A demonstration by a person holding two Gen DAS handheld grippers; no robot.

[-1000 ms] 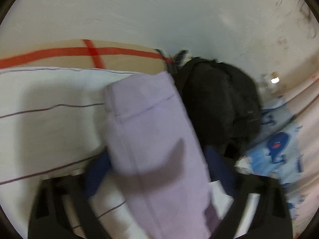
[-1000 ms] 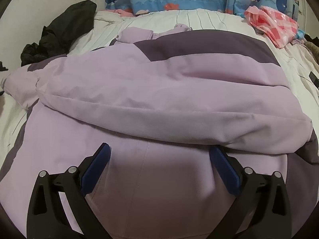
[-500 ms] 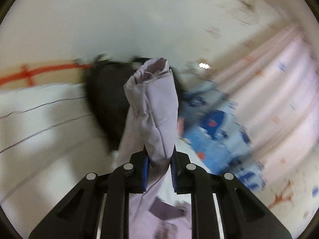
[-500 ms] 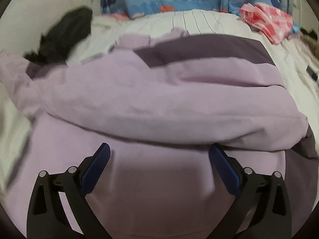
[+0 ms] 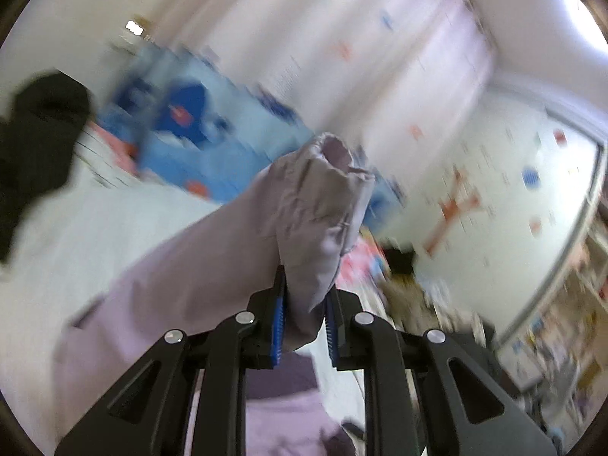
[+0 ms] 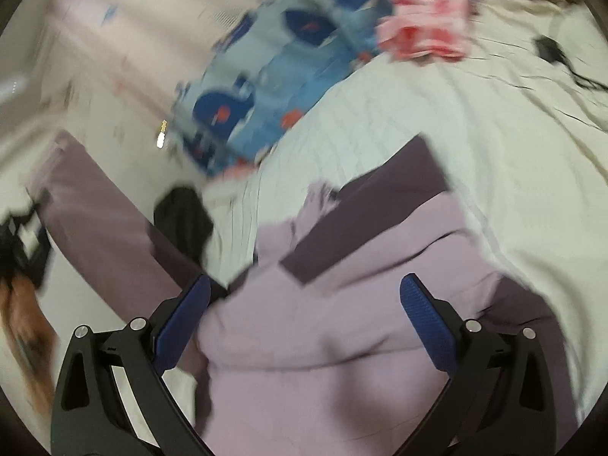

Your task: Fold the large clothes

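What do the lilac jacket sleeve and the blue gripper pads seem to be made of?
Lilac jacket sleeve: likely a thin, matte woven synthetic shell; it creases sharply and gathers at the cuff. Blue gripper pads: probably moulded rubber or plastic, matte, with fine ribbing across the gripping face.

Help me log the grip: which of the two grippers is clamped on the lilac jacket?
The left gripper, shut on the lilac jacket sleeve cuff; the right gripper stands open above the jacket's body.
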